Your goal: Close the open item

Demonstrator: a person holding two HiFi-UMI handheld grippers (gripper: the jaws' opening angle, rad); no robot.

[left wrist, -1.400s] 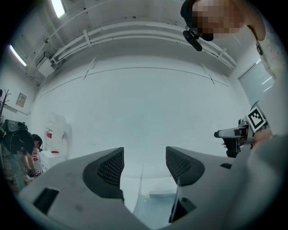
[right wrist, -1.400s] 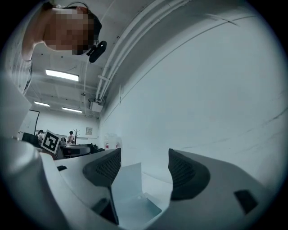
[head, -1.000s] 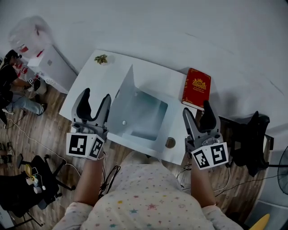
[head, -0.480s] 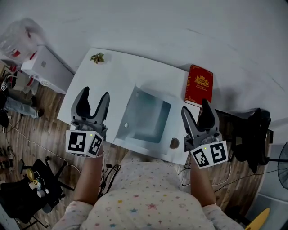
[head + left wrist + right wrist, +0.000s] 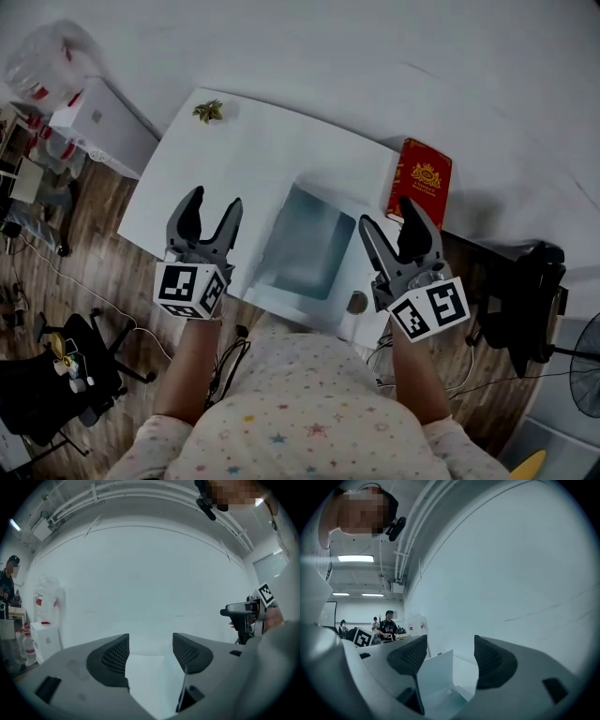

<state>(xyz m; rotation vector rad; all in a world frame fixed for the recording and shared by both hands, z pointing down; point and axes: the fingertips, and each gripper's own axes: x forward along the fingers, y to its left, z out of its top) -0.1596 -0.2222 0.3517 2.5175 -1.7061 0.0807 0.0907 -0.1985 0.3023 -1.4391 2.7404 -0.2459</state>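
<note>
An open white box (image 5: 305, 246) sits near the front edge of the white table (image 5: 234, 159); its lid (image 5: 270, 234) stands up along the box's left side. My left gripper (image 5: 214, 199) hovers open just left of the lid, with nothing between its fingers. My right gripper (image 5: 386, 214) is open at the box's right side, also with nothing in it. In the left gripper view the jaws (image 5: 150, 641) frame the lid's edge (image 5: 182, 693). The right gripper view has its open jaws (image 5: 450, 648) around the upright lid (image 5: 436, 677).
A red book (image 5: 424, 181) lies at the table's right end, close to my right gripper. A small plant (image 5: 207, 112) stands at the far left corner and a brown round thing (image 5: 355, 302) at the front edge. A white cabinet (image 5: 98, 122) and a black chair (image 5: 520, 291) flank the table.
Both grippers have moved inward toward the box, the right one leaning left over its right side. The lid now shows nearly edge-on as the head view shifted.
</note>
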